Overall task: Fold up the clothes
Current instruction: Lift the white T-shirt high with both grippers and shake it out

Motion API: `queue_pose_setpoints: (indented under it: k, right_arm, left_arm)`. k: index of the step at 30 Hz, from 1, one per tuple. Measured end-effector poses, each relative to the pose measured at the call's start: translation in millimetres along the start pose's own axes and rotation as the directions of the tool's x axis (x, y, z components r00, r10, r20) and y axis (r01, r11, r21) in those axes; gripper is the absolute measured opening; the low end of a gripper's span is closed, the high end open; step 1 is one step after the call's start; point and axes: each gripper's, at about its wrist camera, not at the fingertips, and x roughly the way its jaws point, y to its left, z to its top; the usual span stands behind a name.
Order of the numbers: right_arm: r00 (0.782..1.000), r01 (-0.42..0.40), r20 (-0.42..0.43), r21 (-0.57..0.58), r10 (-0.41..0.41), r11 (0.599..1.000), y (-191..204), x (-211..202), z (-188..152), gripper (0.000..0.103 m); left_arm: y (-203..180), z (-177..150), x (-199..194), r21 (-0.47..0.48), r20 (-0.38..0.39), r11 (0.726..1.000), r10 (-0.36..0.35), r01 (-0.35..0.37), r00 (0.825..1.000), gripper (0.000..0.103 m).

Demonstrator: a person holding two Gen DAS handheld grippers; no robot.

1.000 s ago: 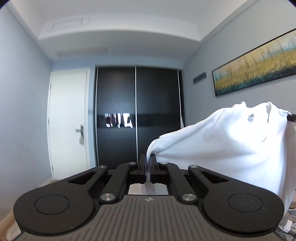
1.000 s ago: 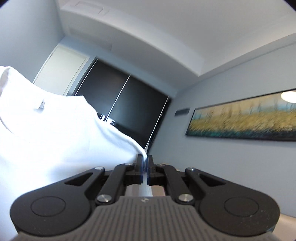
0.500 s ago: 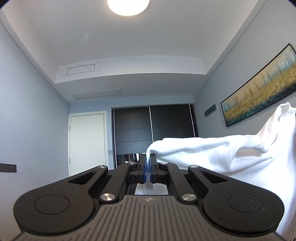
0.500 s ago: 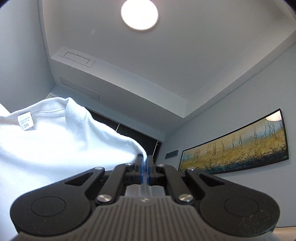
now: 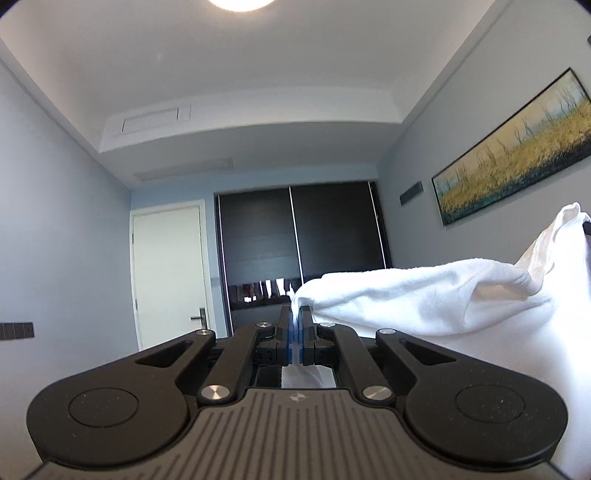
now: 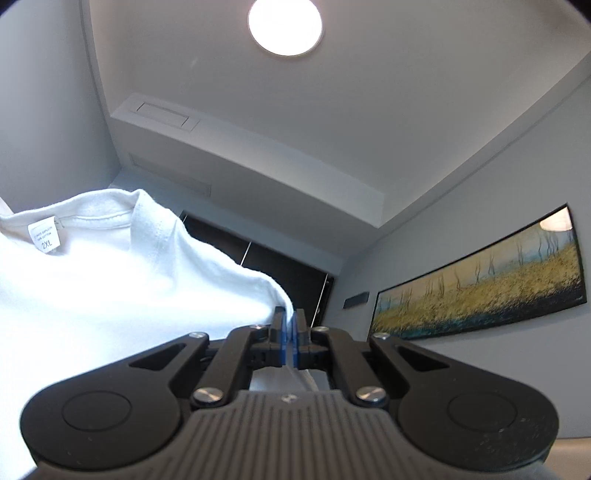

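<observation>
**A:** Which step of the fold is in hand?

**B:** The lift and spread, I judge. The white T-shirt [image 5: 424, 295] hangs in the air between the two tools, not lying on anything that shows. The left gripper [image 5: 295, 325] has its jaws closed on one edge of the cloth, with a strip of fabric pinched between the blue pads. The right gripper [image 6: 290, 325] is clamped the same way on the opposite edge.

**A:** So no folding yet?

**B:** None that I can see. In the right wrist view the collar is uppermost, with the size label [image 6: 46, 238] reading 2XL, so the grips seem to be near the shoulders. The body of the shirt drops out of view below. Between the grips the fabric sags and bunches.

**A:** Where is the surface it should go down on?

**B:** Hidden. Both cameras look out at the room: the dark wardrobe [image 5: 301, 243], the white door [image 5: 170, 273], the painting [image 6: 480, 280] and the ceiling lamp [image 6: 284, 26]. No bed or table edge appears.

**A:** And the next move?

**B:** Probably to draw the two grips apart until the top edge is taut, then lower the shirt flat. Both pinches should stay firm, since a slip on either side would let the cloth collapse.
</observation>
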Motion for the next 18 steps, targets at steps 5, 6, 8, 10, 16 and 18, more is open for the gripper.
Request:
queue_pose_setpoints:
  k: [5, 6, 8, 10, 16, 18]
  right_arm:
    - [0.981, -0.075, -0.179, -0.027, 0.069, 0.997, 43.9, 45.9, -73.3, 0.003]
    - [0.973, -0.089, -0.215, -0.031, 0.08, 0.996, 52.5, 55.0, -88.6, 0.003]
    - [0.956, -0.109, -0.276, -0.029, 0.097, 0.994, 70.6, 62.5, -108.7, 0.003]
    - [0.943, -0.117, -0.317, -0.03, 0.101, 0.993, 84.2, 81.2, -129.5, 0.003]
    - [0.895, -0.17, -0.425, -0.053, 0.132, 0.984, 137.7, 141.7, -178.3, 0.003]
    - [0.874, -0.185, -0.467, -0.068, 0.133, 0.98, 158.2, 162.9, -200.1, 0.003]
  left_arm:
    - [3.7, -67.9, 73.3, 0.031, -0.217, 0.999, 0.001, 0.006, 0.976, 0.001]
    - [4.1, -81.8, 88.9, 0.027, -0.255, 1.0, -0.001, 0.008, 0.967, 0.001]
    - [2.6, -104.3, 118.2, 0.052, -0.301, 0.999, 0.006, 0.01, 0.953, 0.001]
    - [-1.9, -122.4, 146.4, 0.092, -0.334, 0.996, 0.028, 0.003, 0.942, 0.001]
    - [-1.9, -174.9, 233.0, 0.114, -0.475, 0.993, 0.043, 0.013, 0.879, 0.001]
    - [-0.5, -198.2, 257.0, 0.132, -0.512, 0.991, 0.054, 0.017, 0.857, 0.001]
